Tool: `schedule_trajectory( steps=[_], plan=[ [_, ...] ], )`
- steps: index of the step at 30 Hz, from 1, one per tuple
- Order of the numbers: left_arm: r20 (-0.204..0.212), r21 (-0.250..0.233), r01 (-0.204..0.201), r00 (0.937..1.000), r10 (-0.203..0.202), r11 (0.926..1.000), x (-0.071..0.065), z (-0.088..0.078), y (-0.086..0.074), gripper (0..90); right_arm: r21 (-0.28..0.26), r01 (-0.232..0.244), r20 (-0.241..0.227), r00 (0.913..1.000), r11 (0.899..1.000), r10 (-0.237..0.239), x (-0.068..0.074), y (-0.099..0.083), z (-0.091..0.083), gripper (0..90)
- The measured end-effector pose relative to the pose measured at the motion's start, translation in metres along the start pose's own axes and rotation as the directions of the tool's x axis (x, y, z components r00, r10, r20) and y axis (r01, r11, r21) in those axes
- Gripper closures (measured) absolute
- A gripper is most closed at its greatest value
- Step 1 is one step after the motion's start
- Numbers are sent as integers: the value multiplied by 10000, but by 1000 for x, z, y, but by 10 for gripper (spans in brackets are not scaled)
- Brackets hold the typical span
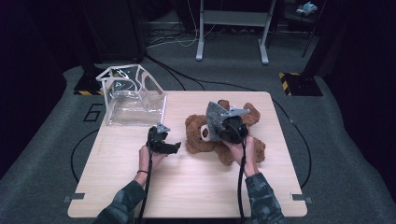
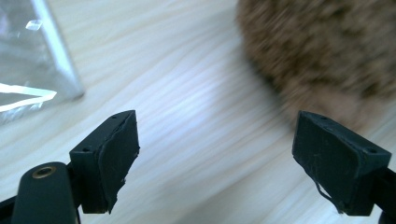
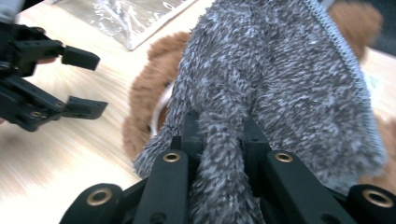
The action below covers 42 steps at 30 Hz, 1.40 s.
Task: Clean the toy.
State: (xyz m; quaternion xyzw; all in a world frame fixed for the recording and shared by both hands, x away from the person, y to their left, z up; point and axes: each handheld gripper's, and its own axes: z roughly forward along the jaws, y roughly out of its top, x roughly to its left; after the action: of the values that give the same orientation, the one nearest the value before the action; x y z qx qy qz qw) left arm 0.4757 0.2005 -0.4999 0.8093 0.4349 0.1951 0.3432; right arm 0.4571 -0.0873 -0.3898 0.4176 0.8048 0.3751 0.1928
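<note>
A brown teddy bear (image 1: 196,136) lies on the wooden table (image 1: 187,186), right of centre. Over it hangs a grey fuzzy cloth (image 1: 214,119), and my right gripper (image 1: 220,127) is shut on a fold of it. In the right gripper view the cloth (image 3: 280,79) is bunched between the jaws of that gripper (image 3: 219,135) and covers most of the bear (image 3: 147,98). My left gripper (image 1: 175,147) stands open just left of the bear's head, low over the table. The left gripper view has bare wood between its jaws (image 2: 215,154), with the bear (image 2: 327,51) beyond the right one.
A clear plastic bag on a white frame (image 1: 133,100) stands at the table's back left corner, its mouth up. Its edge (image 2: 28,51) lies left of the left gripper. Cables trail from both grippers toward the front edge. Bare wood lies in front of both hands.
</note>
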Motion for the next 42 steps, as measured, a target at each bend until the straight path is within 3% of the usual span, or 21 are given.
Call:
schedule_trajectory(
  steps=[2, 3, 7, 10, 16, 21, 28, 33, 39, 42],
  plan=[
    [-8, 389, 134, 9999, -134, 9992, 7, 5, -7, 143, 54, 134, -72, 9999, 9999, -133, 6, 7, 5, 771],
    [94, 447, 325, 9994, -330, 9985, 10, 7, -10, 131, 168, 172, -75, 9998, 9997, -171, 9, 12, 10, 769],
    [151, 727, 440, 9989, -452, 9964, 16, 11, -17, 122, 350, 117, -52, 9999, 9993, -115, 10, 26, 27, 766],
    [-74, 452, 237, 9997, -233, 9987, 13, 12, -21, 123, 626, 255, 212, 9994, 9977, -269, 11, 35, 41, 763],
    [-143, -94, 159, 9998, -160, 9998, 14, 11, -29, 119, 1215, 402, -47, 9992, 9918, -399, 15, 39, 54, 760],
    [-147, -99, 171, 9997, -172, 9998, 14, 11, -30, 120, 1206, 432, -521, 9980, 9918, -372, 19, 36, 47, 763],
    [-138, -104, 168, 9998, -169, 9998, 14, 11, -30, 120, 1224, 1187, -1048, 9888, 9854, -1061, 35, 24, 47, 764],
    [-145, -102, 168, 9998, -170, 9998, 14, 11, -30, 121, 1228, 1402, -1389, 9826, 9825, -1229, 42, 14, 47, 765],
    [-117, -77, 155, 9998, -156, 9998, 14, 10, -30, 122, 1389, 1508, -1800, 9757, 9788, -1248, 50, -1, 52, 765],
    [-157, -91, 162, 9997, -164, 9998, 14, 10, -30, 122, 1571, 1296, -2002, 9750, 9790, -970, 51, -11, 59, 766]
  ],
)
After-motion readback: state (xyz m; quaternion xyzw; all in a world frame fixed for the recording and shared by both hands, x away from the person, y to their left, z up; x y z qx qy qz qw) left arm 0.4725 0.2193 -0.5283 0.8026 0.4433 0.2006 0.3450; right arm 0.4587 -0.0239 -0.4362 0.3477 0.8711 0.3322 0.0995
